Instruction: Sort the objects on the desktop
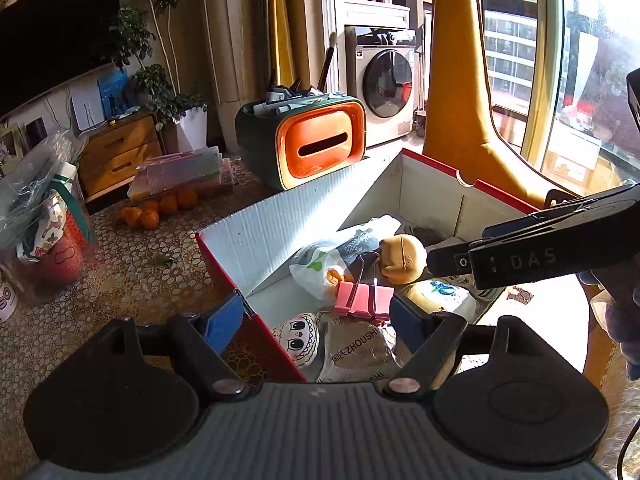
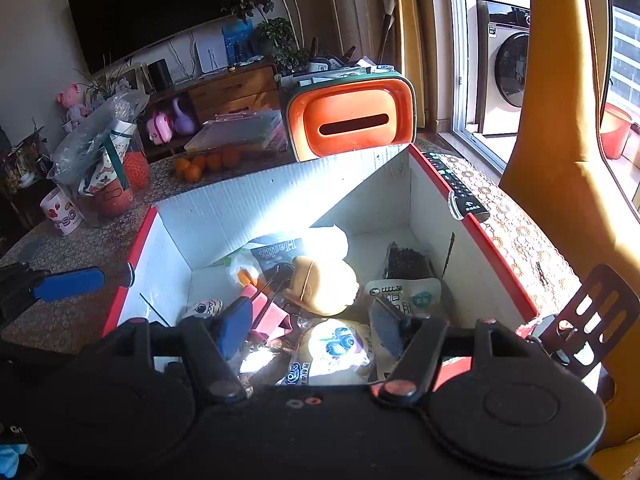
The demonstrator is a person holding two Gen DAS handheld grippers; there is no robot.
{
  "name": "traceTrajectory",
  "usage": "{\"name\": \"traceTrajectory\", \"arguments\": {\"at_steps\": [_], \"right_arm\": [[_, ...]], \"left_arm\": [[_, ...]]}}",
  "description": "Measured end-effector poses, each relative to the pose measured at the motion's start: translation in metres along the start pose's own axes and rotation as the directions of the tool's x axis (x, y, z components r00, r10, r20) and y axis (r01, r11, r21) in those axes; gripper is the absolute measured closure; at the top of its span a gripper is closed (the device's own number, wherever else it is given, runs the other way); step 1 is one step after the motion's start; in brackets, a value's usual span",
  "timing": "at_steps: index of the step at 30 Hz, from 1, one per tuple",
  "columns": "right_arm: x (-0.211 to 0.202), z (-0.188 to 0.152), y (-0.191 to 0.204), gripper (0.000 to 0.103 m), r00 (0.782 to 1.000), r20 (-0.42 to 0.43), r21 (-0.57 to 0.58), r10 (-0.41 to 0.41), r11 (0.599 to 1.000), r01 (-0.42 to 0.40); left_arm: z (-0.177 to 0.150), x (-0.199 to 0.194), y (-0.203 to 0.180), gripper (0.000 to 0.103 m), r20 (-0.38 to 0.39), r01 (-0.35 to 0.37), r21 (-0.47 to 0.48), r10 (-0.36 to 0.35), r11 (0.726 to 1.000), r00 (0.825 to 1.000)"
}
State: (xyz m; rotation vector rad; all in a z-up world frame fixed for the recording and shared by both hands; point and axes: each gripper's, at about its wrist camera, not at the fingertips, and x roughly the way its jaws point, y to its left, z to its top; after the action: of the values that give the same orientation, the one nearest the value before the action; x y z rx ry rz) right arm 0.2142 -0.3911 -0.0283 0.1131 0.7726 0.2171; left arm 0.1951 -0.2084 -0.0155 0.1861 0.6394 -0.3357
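So both my hand-held grippers are hovering over the red-edged cardboard box [image 1: 280, 216] that sits on the bench [image 1: 132, 264] with the lacy patterned cover. My left hand-held gripper [image 1: 316, 320] has its blue fingers spread apart with nothing clamped between them. In its view the left finger sits over the box's near red wall, the right one over the stuff inside. My right hand-held gripper [image 2: 308, 324] is the same deal, fingers apart, nothing pinched.

Inside the box, lower middle of the left wrist view, there's a pink binder clip [image 1: 362, 299] lying on top of the pile, right between my left fingers in the picture, but I can't tell how far below them. Below it is a brown packet [image 1: 356, 350], and just left of that a little cartoon-face pouch [image 1: 298, 338]. Behind the clip sit a white plastic bag [image 1: 320, 268] and a tan rounded thing [image 1: 402, 258]. In the right wrist view, a blueberry-print snack pack [image 2: 338, 346] sits bottom centre between my right fingers, with a white sachet [image 2: 404, 294] and a dark packet [image 2: 408, 260] behind it.

Outside the box: an orange and green tissue box organiser [image 1: 316, 142] at the far wall, some oranges [image 1: 158, 208] at mid left, and a remote [image 2: 456, 184] along the box's right edge.
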Motion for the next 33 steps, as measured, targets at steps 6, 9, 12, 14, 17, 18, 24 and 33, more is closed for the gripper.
{"name": "traceTrajectory", "arguments": {"at_steps": [6, 9, 12, 14, 17, 18, 24, 33], "right_arm": [[-0.018, -0.003, 0.011, 0.028, 0.999, 0.041, -0.017, 0.005, 1.000, -0.004], [-0.030, -0.005, 0.017, 0.026, 0.997, 0.073, -0.023, 0.021, 1.000, -0.020], [-0.038, -0.008, 0.024, 0.024, 0.995, 0.094, -0.028, 0.034, 0.999, -0.031], [-0.042, -0.011, 0.028, 0.023, 0.994, 0.103, -0.032, 0.038, 0.999, -0.035], [-0.048, -0.015, 0.035, 0.023, 0.992, 0.113, -0.045, 0.049, 0.998, -0.044], [-0.051, -0.017, 0.039, 0.022, 0.991, 0.121, -0.053, 0.051, 0.998, -0.045], [-0.066, -0.028, 0.056, 0.013, 0.984, 0.164, -0.095, 0.071, 0.994, -0.056], [-0.080, -0.050, 0.072, 0.010, 0.979, 0.187, -0.115, 0.085, 0.991, -0.064]], "left_arm": [[-0.004, -0.018, 0.012, 0.021, 0.023, 0.001, -0.037, -0.001, 0.999, 1.000], [-0.007, -0.026, 0.020, 0.021, 0.029, 0.004, -0.062, -0.003, 0.998, 1.000], [-0.011, -0.033, 0.028, 0.021, 0.036, 0.002, -0.083, 0.001, 0.997, 0.999], [-0.013, -0.040, 0.033, 0.021, 0.050, -0.002, -0.102, 0.007, 0.995, 0.999], [-0.016, -0.049, 0.039, 0.018, 0.065, -0.001, -0.110, 0.008, 0.994, 0.998], [-0.016, -0.052, 0.041, 0.017, 0.068, -0.002, -0.112, 0.010, 0.994, 0.998], [-0.024, -0.063, 0.051, 0.015, 0.078, 0.007, -0.137, 0.004, 0.991, 0.997], [-0.037, -0.079, 0.064, 0.008, 0.094, 0.007, -0.180, 0.010, 0.984, 0.996]]}}
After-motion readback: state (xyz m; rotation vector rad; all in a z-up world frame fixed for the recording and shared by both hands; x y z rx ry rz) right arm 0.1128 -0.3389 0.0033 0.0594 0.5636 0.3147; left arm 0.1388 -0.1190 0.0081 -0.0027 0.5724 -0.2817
